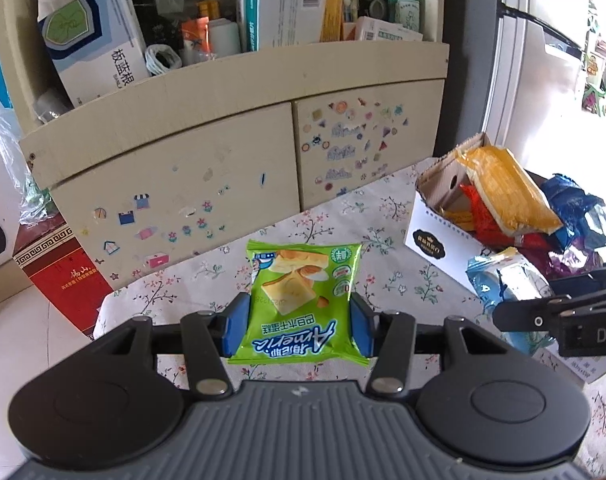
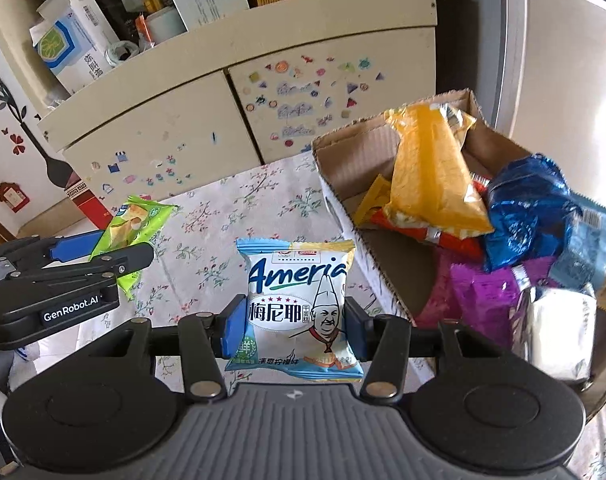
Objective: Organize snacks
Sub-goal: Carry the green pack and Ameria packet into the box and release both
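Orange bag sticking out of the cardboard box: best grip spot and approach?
Grip the orange bag at its raised upper end, coming from above. It leans tilted on the cardboard box wall, top end clear of the other snacks; its lower end is wedged among wrappers.

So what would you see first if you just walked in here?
Two bright snack packs held up over the flowery tablecloth: a green packet in the left gripper, a blue-and-white packet in the right gripper. To the right, a cardboard box overflows with shiny wrappers, a big orange bag on top.
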